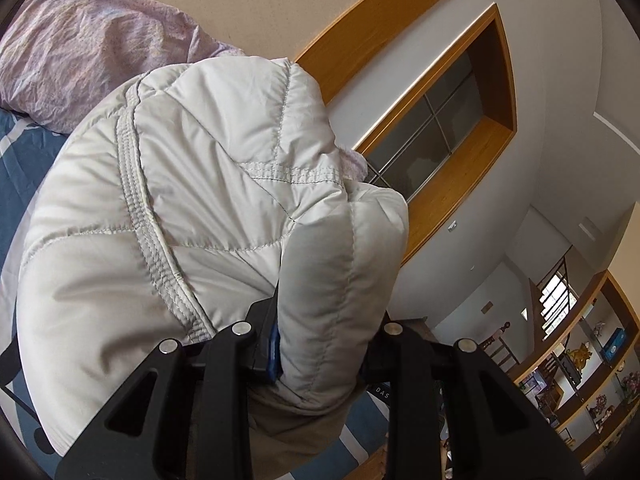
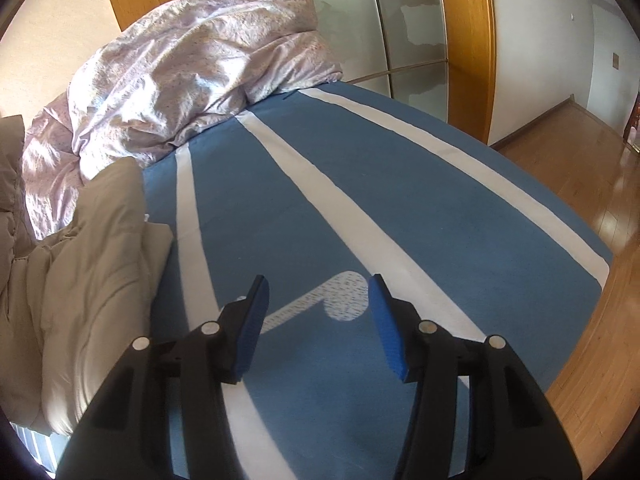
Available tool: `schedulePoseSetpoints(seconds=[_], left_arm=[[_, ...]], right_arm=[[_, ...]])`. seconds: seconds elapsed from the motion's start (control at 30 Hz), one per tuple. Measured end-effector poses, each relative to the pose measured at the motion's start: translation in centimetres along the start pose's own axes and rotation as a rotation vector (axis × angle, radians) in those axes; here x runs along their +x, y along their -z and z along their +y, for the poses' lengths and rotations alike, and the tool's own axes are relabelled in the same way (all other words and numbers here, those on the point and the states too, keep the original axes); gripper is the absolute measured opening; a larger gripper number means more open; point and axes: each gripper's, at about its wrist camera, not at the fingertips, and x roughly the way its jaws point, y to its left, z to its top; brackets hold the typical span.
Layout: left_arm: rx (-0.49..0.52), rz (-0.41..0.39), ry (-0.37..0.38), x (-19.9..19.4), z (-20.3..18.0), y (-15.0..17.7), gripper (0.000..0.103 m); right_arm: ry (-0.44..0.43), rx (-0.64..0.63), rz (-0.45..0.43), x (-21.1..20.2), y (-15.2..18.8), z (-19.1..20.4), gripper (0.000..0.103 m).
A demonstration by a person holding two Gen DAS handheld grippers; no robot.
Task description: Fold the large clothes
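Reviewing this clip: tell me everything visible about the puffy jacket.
The jacket is pale grey-white, quilted and padded, with stitched seams and a ribbed band of stitching across it. The fabric looks smooth and slightly shiny. A thick fold is clamped in the left gripper and lifted, the rest bulging over the bed. In the right wrist view it lies bunched at the bed's left edge, apart from the open right gripper.

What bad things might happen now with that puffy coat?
1. The left claw pinches only one thick fold of the puffy white jacket; the rest bulges beyond it, so the slippery fabric might slide out.
2. The right claw is open over the blue striped bedspread, holding nothing, so the jacket may sag unevenly.
3. It could drop onto the lilac duvet piled nearby.
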Motion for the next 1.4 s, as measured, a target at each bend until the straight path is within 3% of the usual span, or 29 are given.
schedulePoseSetpoints(seconds=[0.53, 1.03, 1.4], left_arm=[[0.073, 0.16, -0.03, 5.8, -1.9, 3.2, 0.027], [0.164, 0.238, -0.103, 8.0, -3.7, 5.5, 0.027], [0.184, 0.292, -0.143, 10.2, -3.0, 5.8, 0.027]], right_arm=[[0.033, 0.005, 0.012, 0.6, 0.4, -1.9, 0.053], [0.135, -0.073, 0.029, 1.9, -0.2, -2.6, 0.055], [0.154, -0.088, 0.026, 2.1, -0.3, -2.6, 0.055]])
